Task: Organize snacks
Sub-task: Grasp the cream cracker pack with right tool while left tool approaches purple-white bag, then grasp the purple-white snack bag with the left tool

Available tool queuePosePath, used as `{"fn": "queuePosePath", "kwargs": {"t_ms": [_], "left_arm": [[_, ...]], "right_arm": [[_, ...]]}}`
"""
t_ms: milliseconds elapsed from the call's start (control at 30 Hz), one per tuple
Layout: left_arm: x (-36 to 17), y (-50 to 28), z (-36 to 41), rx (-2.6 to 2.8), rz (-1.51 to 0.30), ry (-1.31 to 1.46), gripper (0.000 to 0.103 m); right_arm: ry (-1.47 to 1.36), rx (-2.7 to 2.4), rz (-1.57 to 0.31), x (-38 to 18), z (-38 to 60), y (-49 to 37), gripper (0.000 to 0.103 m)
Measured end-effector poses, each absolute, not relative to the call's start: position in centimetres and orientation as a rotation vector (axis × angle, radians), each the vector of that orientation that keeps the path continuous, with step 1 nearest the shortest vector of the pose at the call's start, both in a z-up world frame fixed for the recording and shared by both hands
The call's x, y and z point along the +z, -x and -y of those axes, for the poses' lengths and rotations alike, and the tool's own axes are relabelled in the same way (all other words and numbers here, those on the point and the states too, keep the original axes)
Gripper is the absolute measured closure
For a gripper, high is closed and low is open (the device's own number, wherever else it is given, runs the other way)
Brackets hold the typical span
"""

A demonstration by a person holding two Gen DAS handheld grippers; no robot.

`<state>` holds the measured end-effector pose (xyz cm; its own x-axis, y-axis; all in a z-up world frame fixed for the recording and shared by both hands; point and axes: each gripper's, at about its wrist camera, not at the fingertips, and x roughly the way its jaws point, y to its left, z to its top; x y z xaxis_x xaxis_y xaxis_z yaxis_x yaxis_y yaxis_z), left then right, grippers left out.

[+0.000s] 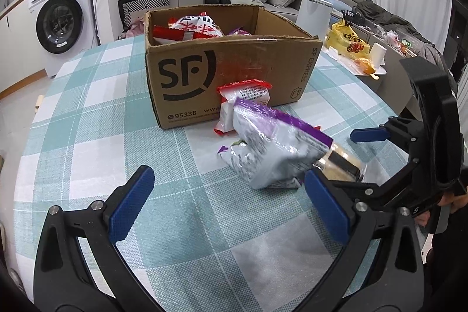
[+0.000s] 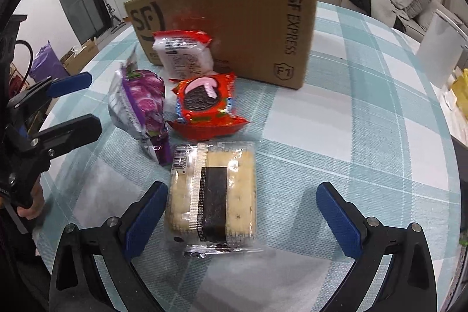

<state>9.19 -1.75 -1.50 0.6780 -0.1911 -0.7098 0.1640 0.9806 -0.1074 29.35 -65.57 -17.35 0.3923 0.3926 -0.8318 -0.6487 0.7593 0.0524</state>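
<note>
Teal-checked cloth covers the tabletop (image 2: 365,119), where an open SF Express carton (image 2: 234,19) already holding snack bags stands toward the far edge. Before it lie a white-and-red packet (image 2: 182,54), a purple bag (image 2: 143,107), a red Oreo pack (image 2: 204,107) and clear-wrapped crackers (image 2: 213,195). Right gripper (image 2: 242,221) straddles the crackers, spread wide; left gripper (image 1: 228,203), likewise released, hovers nearby.

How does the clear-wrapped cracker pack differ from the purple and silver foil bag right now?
The clear-wrapped cracker pack lies flat between the open right tool fingers; the purple and silver foil bag sits crumpled, outside them. The pack's wrap shows its crackers; the bag's foil hides its contents. Both rest on the checked tablecloth, outside the cardboard box.
</note>
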Motion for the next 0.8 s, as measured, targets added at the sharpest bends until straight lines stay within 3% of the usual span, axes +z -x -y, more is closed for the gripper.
{"fn": "queuePosePath", "kwargs": {"t_ms": [233, 567, 800], "left_arm": [[-2.3, -9.7, 2.7, -0.224, -0.824, 0.031, 0.001], [-2.8, -10.1, 3.3, -0.228, -0.832, 0.023, 0.001], [-3.0, -10.2, 3.4, -0.223, -0.838, 0.024, 0.001]], "right_arm": [[0.299, 0.674, -0.954, -17.0, 66.6, -29.5, 0.004], [0.254, 0.700, -0.931, -16.4, 67.6, -29.5, 0.043], [0.256, 0.708, -0.920, -16.4, 67.7, -29.2, 0.044]]}}
